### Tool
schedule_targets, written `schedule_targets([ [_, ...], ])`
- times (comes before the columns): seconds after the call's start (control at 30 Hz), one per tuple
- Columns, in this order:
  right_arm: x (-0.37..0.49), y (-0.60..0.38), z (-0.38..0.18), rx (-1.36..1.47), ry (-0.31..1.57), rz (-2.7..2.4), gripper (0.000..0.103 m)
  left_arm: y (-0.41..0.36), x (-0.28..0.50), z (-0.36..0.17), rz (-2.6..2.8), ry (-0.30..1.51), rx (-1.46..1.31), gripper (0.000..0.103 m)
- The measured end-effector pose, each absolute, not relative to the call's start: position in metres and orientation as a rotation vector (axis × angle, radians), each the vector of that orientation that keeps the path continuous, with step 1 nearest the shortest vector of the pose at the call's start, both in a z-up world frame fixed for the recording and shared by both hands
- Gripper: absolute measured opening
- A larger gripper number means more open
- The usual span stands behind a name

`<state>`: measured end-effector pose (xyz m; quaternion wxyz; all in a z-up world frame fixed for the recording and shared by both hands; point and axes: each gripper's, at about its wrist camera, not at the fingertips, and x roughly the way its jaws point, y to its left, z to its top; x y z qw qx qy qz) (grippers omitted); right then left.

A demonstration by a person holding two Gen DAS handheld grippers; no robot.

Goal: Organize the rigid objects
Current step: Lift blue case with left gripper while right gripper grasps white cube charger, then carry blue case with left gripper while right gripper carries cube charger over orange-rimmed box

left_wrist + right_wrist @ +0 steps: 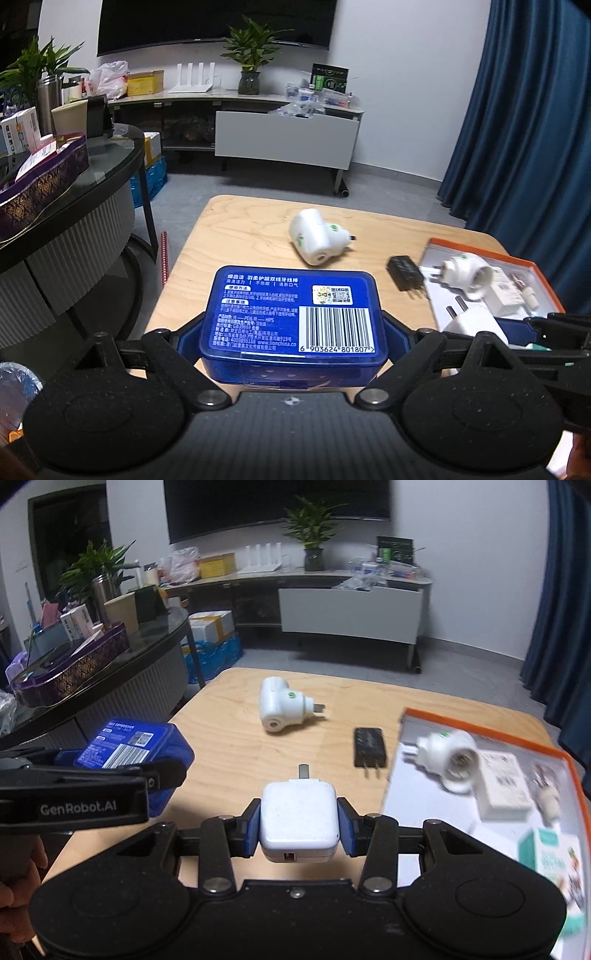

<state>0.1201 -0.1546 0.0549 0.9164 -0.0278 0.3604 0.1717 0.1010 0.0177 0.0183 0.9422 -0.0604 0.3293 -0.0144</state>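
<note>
Above the near edge of the wooden table [229, 738], the left gripper [291, 339] holds a blue plastic box [291, 317] between its wide-set jaws, with the label and barcode facing up. To the right of the blue plastic box, the right gripper [298, 830] holds a white square charger [298, 823] in narrow jaws, and the blue pads [345, 830] press on its two sides while the metal prong points away from the camera. Beyond the white square charger, a white plug-in device [279, 705] lies on its side on the table. A black adapter [370, 746] lies flat to the right of it. Further right is an orange-rimmed tray [491, 734], and it contains a white socket piece [448, 758], a small white box [506, 790] and some other items, which are probably packages, but they are blurred.
</note>
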Motion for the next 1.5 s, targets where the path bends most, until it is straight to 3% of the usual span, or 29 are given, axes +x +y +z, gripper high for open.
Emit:
schedule_targets([
  [0.57, 0.051, -0.199, 0.063, -0.012, 0.72, 0.28, 0.051, -0.014, 0.062, 0.029, -0.096, 0.634, -0.086, 0.093],
  [1.5, 0.024, -0.241, 0.077, 0.044, 0.654, 0.198, 0.051, -0.039, 0.044, 0.036, -0.147, 0.607, -0.05, 0.093],
])
